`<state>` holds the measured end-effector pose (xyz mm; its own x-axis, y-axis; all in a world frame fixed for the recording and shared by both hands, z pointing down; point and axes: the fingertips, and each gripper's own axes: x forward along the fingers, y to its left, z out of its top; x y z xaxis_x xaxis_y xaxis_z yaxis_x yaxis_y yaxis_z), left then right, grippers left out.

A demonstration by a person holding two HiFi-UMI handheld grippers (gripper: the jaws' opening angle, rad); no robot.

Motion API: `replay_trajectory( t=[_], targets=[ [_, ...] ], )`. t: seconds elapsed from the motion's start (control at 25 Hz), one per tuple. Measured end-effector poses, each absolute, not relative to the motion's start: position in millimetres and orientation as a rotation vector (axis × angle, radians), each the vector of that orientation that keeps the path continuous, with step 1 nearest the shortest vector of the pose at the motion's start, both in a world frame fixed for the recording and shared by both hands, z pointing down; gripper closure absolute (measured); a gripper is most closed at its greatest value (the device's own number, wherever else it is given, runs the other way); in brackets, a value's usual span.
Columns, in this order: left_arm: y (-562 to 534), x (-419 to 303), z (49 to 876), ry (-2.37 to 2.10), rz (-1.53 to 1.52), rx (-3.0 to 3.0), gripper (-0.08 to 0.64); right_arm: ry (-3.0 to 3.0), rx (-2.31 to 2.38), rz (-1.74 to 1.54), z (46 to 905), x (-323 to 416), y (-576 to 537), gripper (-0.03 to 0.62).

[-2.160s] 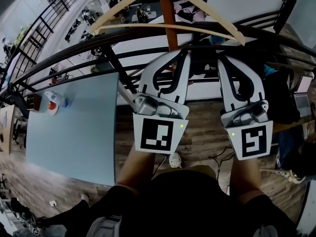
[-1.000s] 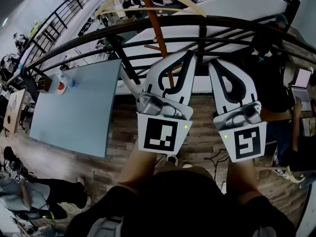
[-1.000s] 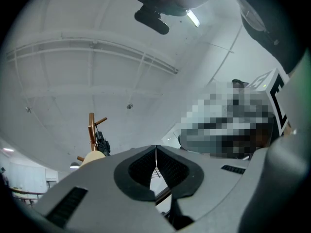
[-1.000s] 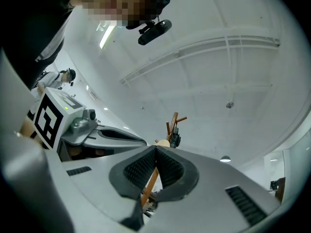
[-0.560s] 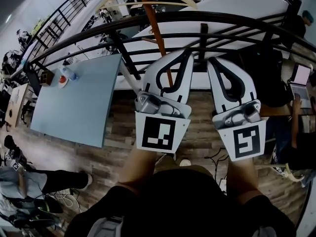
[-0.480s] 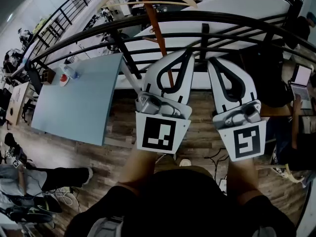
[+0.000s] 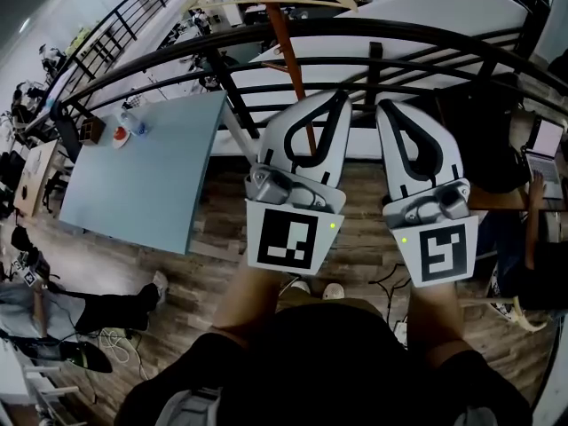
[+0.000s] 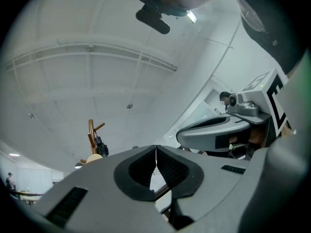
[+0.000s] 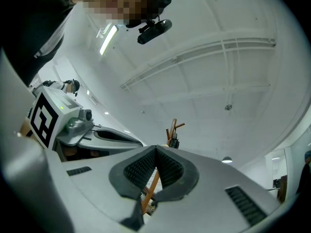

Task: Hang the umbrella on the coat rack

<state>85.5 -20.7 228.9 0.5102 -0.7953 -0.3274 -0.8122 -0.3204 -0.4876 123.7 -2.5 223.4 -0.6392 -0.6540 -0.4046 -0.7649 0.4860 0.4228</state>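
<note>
Where the grippers are held: the left gripper (image 7: pixel 336 97) and the right gripper (image 7: pixel 388 106) sit side by side in front of the person. Their tips point away and somewhat upward, over a black railing (image 7: pixel 177 56).
Left jaws: together, with the ribbed pads meeting in a thin line and nothing between them.
Right jaws: together as well, closed on nothing. A brown pole shows only behind them, through the gap below the pads.
Coat rack (image 7: pixel 282 51): a reddish-brown wooden pole rising beyond the railing, just behind the left gripper's tip in the head view. Pale wooden arms spread from it at the top edge.
Umbrella (image 9: pixel 174 142): probably the small dark bundle hanging against the pole just under the pegs, seen in both gripper views. It is too small to be sure, and it is well apart from both grippers.
Worktop (image 7: pixel 142 176): pale blue, at the left beside the railing, with a red item (image 7: pixel 118 135) and a small bottle (image 7: pixel 138 124) near its far corner.
Floor (image 7: pixel 222 247): wood planks beneath the grippers.
Laptop (image 7: pixel 543 145): open at the right edge.
</note>
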Motion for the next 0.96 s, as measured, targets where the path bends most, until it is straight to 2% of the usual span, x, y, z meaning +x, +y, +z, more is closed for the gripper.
replay_trajectory(
  t=[0.96],
  targets=[
    [-14, 98, 224, 1.277, 0.056, -2.140, 0.546, 2.522, -1.223, 0.895, 221, 129, 6, 0.563]
  ],
)
